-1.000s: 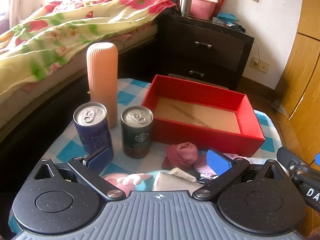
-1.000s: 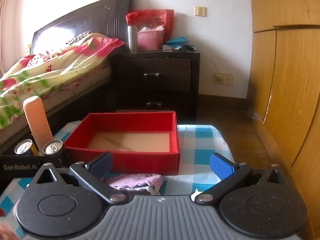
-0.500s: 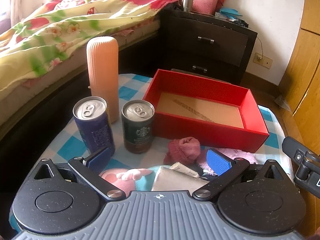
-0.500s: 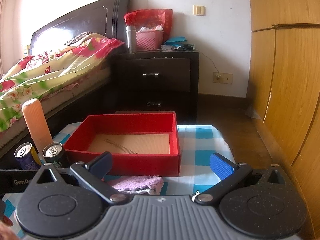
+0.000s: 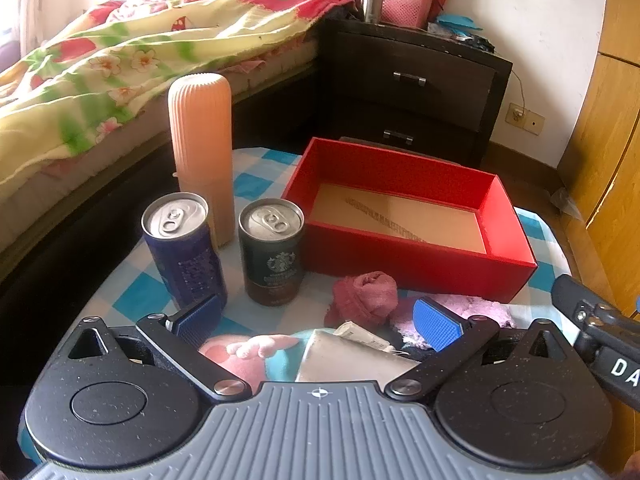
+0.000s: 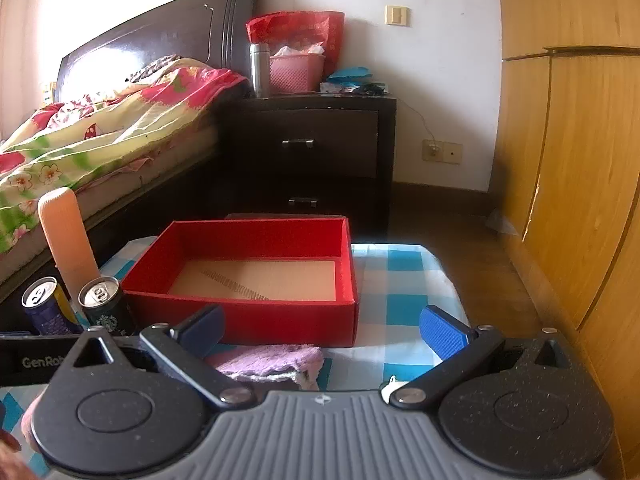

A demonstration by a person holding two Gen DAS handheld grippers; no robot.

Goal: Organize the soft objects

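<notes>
The left gripper [image 5: 316, 322] hangs low over the near edge of the desk [image 5: 132, 292], jaws spread wide and empty, lined up on the soft things bunched below it. Right between its blue pads sits the crumpled dark-pink knitted sock [image 5: 366, 294], just in front of the open red cardboard box [image 5: 400, 258], with a fluffy lilac cloth [image 5: 472, 308] beside it and partly behind the right pad. Nearer the camera there's a pink-and-teal soft item [image 5: 256, 350] and a flat beige piece [image 5: 348, 360]; what exactly they are I cannot tell.

Over to the right gripper [image 6: 322, 330], also parted with nothing between its pads, hovering above that same lilac cloth [image 6: 272, 362], which lies flat against the box's front wall [image 6: 280, 320].

The layout makes sense: the box stands empty, mouth up, in the middle of the checked cloth, an obvious home for the soft pieces. The hard items are parked out of the way on the left, a tall ribbed peach plastic cylinder [image 5: 202, 152], a blue drink can [image 5: 182, 248] and a dark green coffee can [image 5: 272, 250], all upright and close together.

My read: nothing is boxed yet, and each gripper is picking its first target. The cans stand near the sock, so a careless swing could tip them.
</notes>
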